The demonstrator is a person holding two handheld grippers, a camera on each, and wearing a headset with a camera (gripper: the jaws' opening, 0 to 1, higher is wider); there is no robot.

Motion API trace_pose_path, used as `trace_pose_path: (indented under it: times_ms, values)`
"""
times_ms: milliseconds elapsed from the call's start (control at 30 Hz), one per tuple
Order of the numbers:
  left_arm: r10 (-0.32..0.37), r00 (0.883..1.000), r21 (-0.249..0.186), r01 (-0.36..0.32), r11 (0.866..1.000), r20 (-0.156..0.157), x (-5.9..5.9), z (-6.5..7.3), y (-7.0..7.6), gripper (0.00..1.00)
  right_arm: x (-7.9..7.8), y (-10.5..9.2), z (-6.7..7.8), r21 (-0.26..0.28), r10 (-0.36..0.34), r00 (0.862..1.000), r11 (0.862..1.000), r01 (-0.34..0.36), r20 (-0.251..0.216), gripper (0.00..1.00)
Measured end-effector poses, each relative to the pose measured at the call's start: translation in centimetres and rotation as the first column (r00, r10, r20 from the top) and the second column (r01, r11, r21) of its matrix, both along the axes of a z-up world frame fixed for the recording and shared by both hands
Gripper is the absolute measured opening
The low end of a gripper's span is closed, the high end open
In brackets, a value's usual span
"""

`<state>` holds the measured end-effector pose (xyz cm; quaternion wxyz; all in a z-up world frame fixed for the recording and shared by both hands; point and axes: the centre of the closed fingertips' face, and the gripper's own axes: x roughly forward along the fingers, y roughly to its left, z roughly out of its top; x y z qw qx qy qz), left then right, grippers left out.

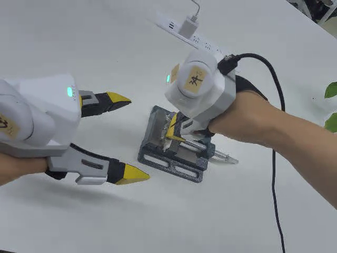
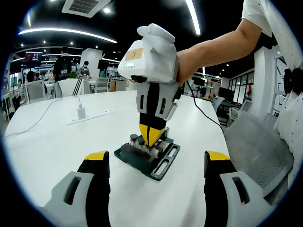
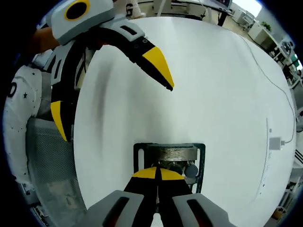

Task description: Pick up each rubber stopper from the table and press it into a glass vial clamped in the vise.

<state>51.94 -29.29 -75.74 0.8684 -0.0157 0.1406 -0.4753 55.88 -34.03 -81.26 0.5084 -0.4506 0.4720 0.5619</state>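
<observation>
Holding dark-topped vials (image 2: 134, 138), the vise (image 2: 142, 161) sits beneath closed right tongs (image 2: 151, 137).

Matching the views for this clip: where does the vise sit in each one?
Head view: vise centre, under the right tool.
Left gripper view: vise lower centre, under the same tool.
Right gripper view: vise bottom centre, just past the shut tips.
Shared landmark: the white power strip with a charger plugged in.

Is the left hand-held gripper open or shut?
Open. The left hand-held gripper has its yellow-tipped jaws wide apart, holding nothing.
</observation>
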Motion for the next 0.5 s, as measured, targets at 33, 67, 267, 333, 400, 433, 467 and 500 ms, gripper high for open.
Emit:
trace_pose_path:
  times_ms: [33,67,267,333,400,433,467,500]
  values:
    - [0.006,1.0,0.0,-0.006,1.0,-0.002,-0.04,0.06,0.22,0.8,0.16,0.07,0.09,0.036,0.072,0.997,0.997,-0.073,0.03,0.0]
    - [0.009,1.0,0.001,-0.009,1.0,0.0,-0.11,0.12,0.36,0.8,0.05,-0.1,0.15,0.051,0.042,0.999,0.998,-0.044,0.028,0.0]
    - [0.032,0.999,0.005,-0.032,0.999,-0.004,-0.06,0.04,1.2,0.8,0.24,0.05,0.05,0.072,-0.012,1.0,0.997,0.011,0.017,0.0]
    - [0.032,0.999,0.005,-0.032,0.999,-0.002,0.02,0.07,1.21,0.8,0.17,-0.12,0.11,0.08,-0.012,1.0,0.997,0.01,0.026,0.0]
    - [0.029,1.0,0.006,-0.029,1.0,-0.001,0.11,0.05,1.17,0.8,0.18,-0.22,0.15,0.091,-0.019,0.999,0.996,0.017,0.032,0.0]
    - [0.028,1.0,0.005,-0.028,1.0,-0.001,0.18,0.06,1.14,0.8,0.23,-0.25,0.16,0.101,-0.036,0.999,0.994,0.033,0.032,0.0]
    - [0.029,1.0,0.005,-0.029,1.0,-0.001,0.24,0.06,1.13,0.8,0.17,-0.25,0.14,0.106,-0.041,0.999,0.994,0.038,0.032,0.0]
    - [0.028,1.0,0.003,-0.028,1.0,-0.002,0.29,0.05,1.09,0.8,0.15,-0.24,0.14,0.116,-0.054,0.998,0.992,0.05,0.028,0.0]
